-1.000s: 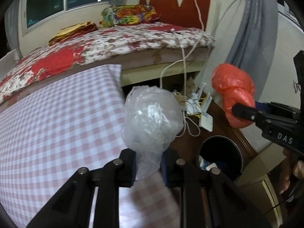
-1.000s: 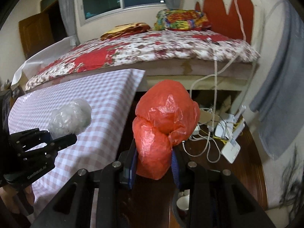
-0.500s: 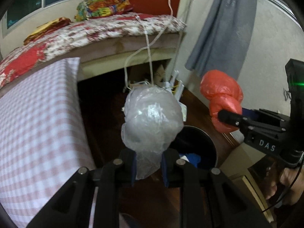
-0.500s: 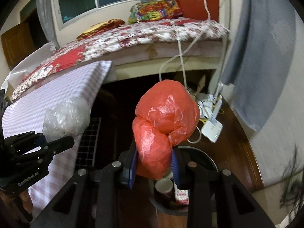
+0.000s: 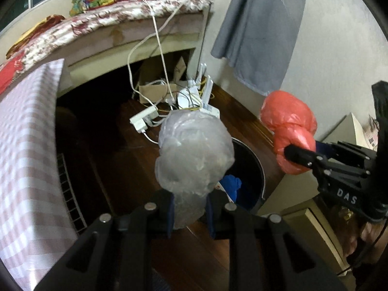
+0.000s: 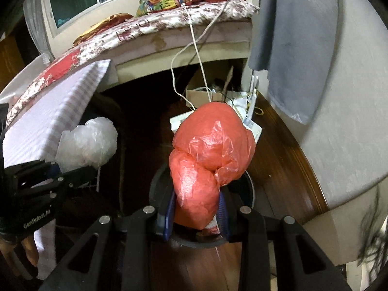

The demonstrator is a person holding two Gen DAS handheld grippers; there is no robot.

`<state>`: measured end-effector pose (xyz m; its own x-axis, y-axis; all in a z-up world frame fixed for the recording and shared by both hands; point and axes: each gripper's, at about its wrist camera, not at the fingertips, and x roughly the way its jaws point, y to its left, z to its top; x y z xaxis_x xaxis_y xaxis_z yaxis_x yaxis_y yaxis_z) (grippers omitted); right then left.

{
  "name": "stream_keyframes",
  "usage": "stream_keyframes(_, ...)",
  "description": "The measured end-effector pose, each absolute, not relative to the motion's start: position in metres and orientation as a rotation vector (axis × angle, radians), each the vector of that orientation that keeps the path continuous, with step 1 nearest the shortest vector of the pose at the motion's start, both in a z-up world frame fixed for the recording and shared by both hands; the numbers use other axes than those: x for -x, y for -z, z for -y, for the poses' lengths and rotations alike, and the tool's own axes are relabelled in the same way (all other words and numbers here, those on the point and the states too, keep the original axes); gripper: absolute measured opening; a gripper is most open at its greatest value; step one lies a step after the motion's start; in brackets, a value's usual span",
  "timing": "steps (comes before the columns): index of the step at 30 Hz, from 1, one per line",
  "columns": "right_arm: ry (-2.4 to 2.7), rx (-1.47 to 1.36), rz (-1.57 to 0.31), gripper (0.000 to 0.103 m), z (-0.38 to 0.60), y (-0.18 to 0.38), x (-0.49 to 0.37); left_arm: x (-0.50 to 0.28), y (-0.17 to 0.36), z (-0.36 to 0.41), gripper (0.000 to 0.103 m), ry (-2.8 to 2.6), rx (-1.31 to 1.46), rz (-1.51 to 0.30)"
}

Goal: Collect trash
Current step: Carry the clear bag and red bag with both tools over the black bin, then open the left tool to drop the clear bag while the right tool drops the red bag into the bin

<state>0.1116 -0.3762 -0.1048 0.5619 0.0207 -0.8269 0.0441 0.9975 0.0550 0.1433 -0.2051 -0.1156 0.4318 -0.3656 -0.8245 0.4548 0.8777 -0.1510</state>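
From the left wrist view I see my left gripper clamped on the neck of a clear plastic wad, which hangs above the near rim of the black bin on the dark wood floor; this view alone shows blue trash inside that bin. To the right of the bin, the right gripper pinches a red plastic bag. From the right wrist view, my right gripper grips the same red plastic bag directly over the bin, whose contents the bag mostly hides. Left of the bin, the left gripper carries the clear plastic wad, and fingers show beneath it. A checked tablecloth lies left of the bin.
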Motion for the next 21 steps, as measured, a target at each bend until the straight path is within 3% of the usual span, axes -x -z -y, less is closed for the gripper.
stream_keyframes(20, -0.081, 0.023, -1.196, 0.033, 0.395, 0.224, -0.133, -0.172, 0.232, 0.267, 0.023, 0.569, -0.155, -1.259)
stream_keyframes(21, -0.101, 0.03, -1.219, 0.033, 0.395, 0.232, -0.135, -0.173, 0.235, 0.268, 0.028, 0.596, -0.136, -1.267)
